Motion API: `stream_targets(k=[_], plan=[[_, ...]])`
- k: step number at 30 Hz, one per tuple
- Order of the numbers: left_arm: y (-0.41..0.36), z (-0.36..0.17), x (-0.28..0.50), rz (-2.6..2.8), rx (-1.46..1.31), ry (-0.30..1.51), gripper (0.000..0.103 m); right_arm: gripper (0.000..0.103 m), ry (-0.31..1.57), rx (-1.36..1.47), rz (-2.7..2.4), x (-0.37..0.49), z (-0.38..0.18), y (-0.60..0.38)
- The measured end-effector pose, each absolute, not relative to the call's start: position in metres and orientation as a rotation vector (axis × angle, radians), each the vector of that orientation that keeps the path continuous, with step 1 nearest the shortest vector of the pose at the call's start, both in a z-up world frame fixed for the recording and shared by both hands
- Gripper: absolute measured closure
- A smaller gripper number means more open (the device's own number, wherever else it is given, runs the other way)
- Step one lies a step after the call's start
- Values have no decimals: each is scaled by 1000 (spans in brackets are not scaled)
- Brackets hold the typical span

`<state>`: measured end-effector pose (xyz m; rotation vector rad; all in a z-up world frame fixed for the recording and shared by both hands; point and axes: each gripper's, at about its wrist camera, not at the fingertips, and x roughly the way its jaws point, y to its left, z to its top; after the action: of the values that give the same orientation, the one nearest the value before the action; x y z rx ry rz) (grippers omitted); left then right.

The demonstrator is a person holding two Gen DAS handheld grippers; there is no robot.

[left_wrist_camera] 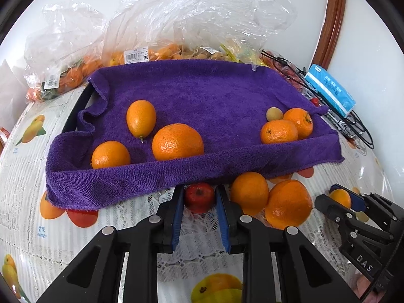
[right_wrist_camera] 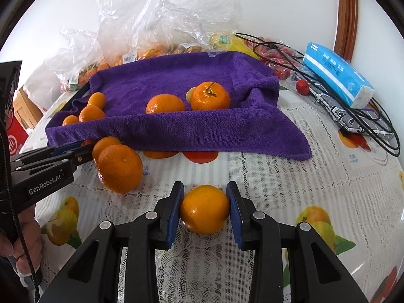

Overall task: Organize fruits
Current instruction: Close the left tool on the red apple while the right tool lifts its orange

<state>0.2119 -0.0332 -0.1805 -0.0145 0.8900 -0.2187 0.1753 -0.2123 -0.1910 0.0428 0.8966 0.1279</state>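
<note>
My left gripper point(left_wrist_camera: 200, 190) is shut on a small red fruit point(left_wrist_camera: 199, 199) on the tablecloth, just in front of the purple towel point(left_wrist_camera: 202, 93) that lines a tray. Two oranges point(left_wrist_camera: 248, 192) point(left_wrist_camera: 289, 203) lie on the table right beside it. My right gripper point(right_wrist_camera: 205, 189) is shut on a small orange point(right_wrist_camera: 204, 208) resting on the lace cloth. It also shows at the right of the left wrist view, where the right gripper point(left_wrist_camera: 344, 198) holds that orange. Several oranges and a pale small fruit point(left_wrist_camera: 274, 113) lie on the towel. The left gripper point(right_wrist_camera: 80, 150) enters the right wrist view from the left.
Clear plastic bags point(left_wrist_camera: 176, 25) of fruit stand behind the tray. A blue tissue pack point(right_wrist_camera: 335, 73), black cables point(right_wrist_camera: 366, 118) and a loose red fruit point(right_wrist_camera: 302, 87) lie at the right. A person's hand point(right_wrist_camera: 25, 240) shows at the lower left.
</note>
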Motion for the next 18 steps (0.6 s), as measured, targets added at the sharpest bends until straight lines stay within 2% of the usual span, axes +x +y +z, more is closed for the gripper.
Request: stream_targets(k=[10, 18], plan=[[-18, -174, 194, -238, -51, 897, 79, 68, 868, 94, 133, 160, -179, -219], [3, -161, 167, -233, -81, 876, 79, 68, 798, 46, 129, 144, -144, -208]])
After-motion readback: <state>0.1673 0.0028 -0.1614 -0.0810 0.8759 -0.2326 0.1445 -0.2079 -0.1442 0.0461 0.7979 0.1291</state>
